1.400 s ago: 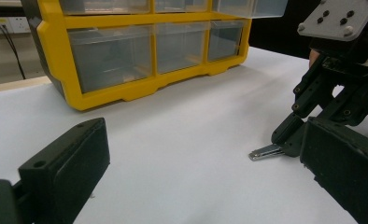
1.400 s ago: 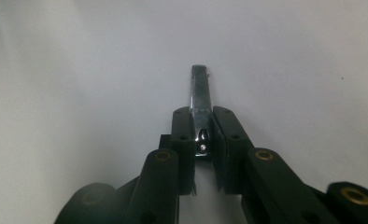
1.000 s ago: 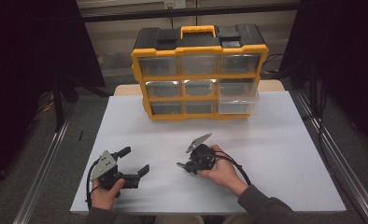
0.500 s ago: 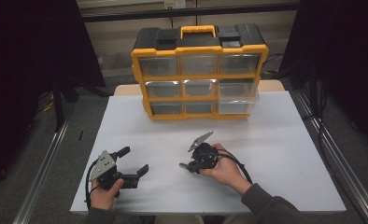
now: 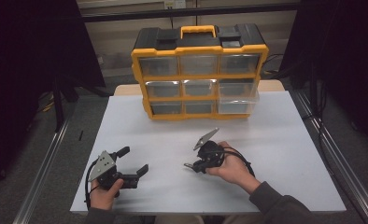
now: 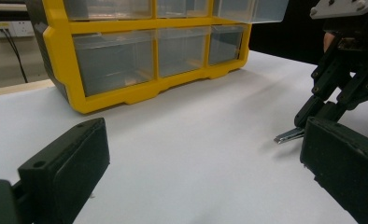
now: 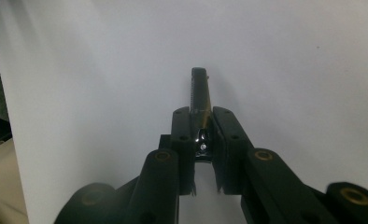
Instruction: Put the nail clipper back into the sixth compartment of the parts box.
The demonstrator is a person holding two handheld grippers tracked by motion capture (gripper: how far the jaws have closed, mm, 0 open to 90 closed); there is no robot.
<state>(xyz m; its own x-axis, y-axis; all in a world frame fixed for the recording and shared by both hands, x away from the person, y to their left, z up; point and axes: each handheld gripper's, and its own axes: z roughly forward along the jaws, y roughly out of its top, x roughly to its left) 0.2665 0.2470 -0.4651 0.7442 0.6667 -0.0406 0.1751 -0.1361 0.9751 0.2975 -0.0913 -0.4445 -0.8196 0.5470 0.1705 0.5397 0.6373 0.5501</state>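
High view: left gripper (image 5: 133, 161) low on the white table (image 5: 275, 140), jaws spread, nothing between them; right gripper (image 5: 191, 164) near table centre, clamped on a small metal tool (image 5: 188, 165); yellow drawer organizer (image 5: 198, 70) at the far edge, its lower right drawer (image 5: 237, 99) pulled out. Left gripper view: own jaws wide apart; tool tip (image 6: 288, 136) pokes out just above the table. Right gripper view: jaws pinched together on the tool (image 7: 200, 95), which sticks out forward over bare table.
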